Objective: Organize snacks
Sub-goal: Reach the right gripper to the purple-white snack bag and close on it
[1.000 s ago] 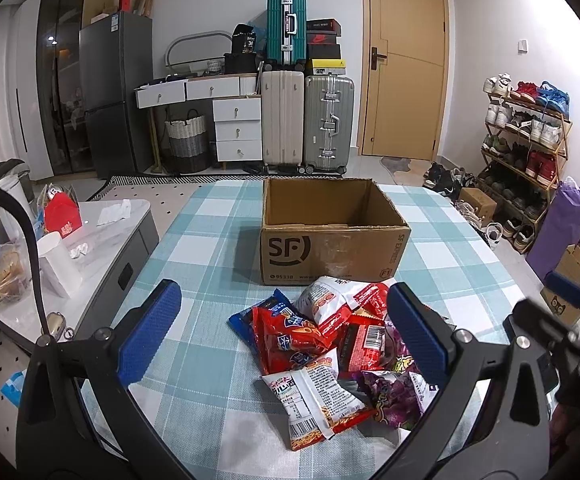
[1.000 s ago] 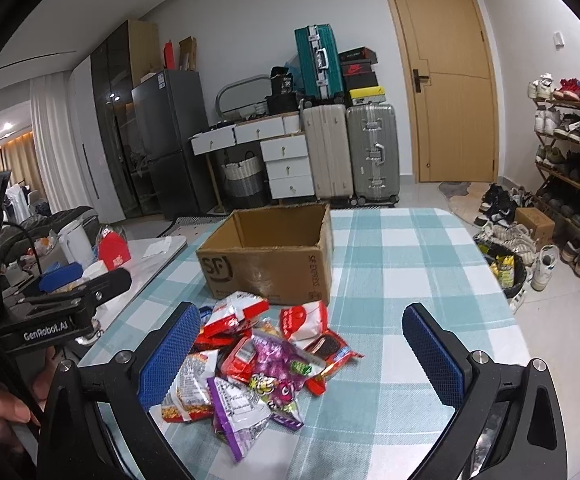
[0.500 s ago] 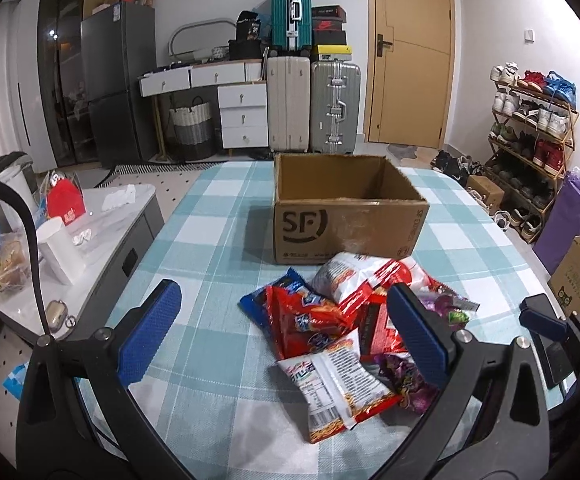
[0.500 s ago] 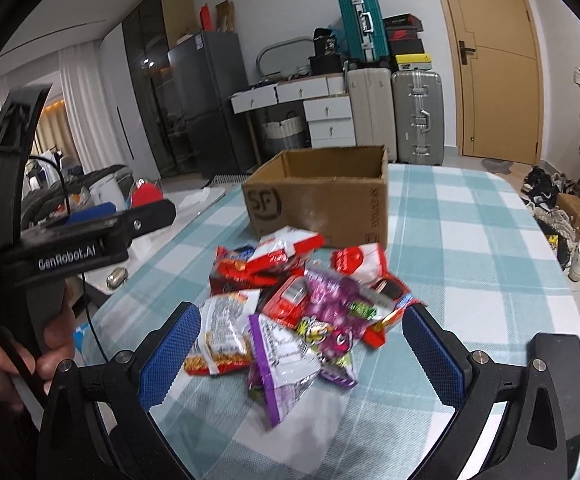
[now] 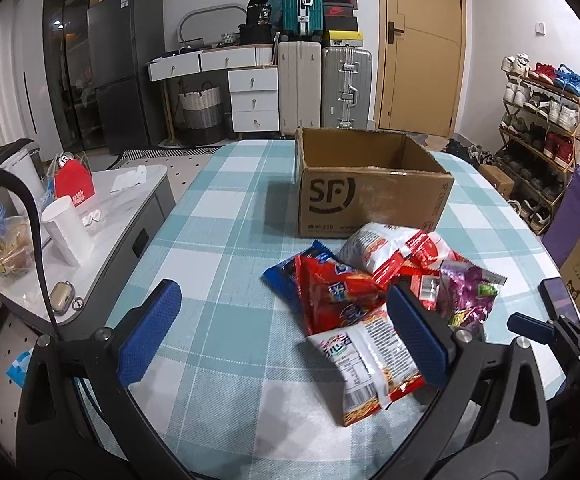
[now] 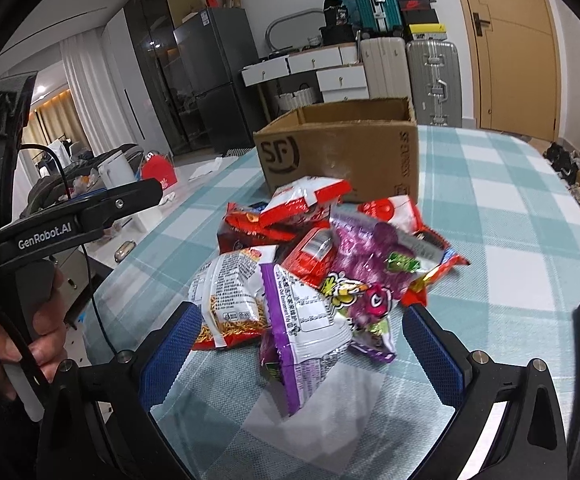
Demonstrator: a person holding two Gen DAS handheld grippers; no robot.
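Snack pile [image 6: 314,264] on checked tablecloth [image 5: 218,240], touching front of open cardboard box [image 5: 370,188]. Right gripper [image 6: 298,356] spread wide, empty, nearest purple-edged packet [image 6: 306,328] dead ahead between fingers, long axis running away toward box. Left gripper [image 5: 286,336] also spread, empty; pile lies toward its right finger, white noodle packet [image 5: 370,364] closest. Right hand looks better placed for first pick.
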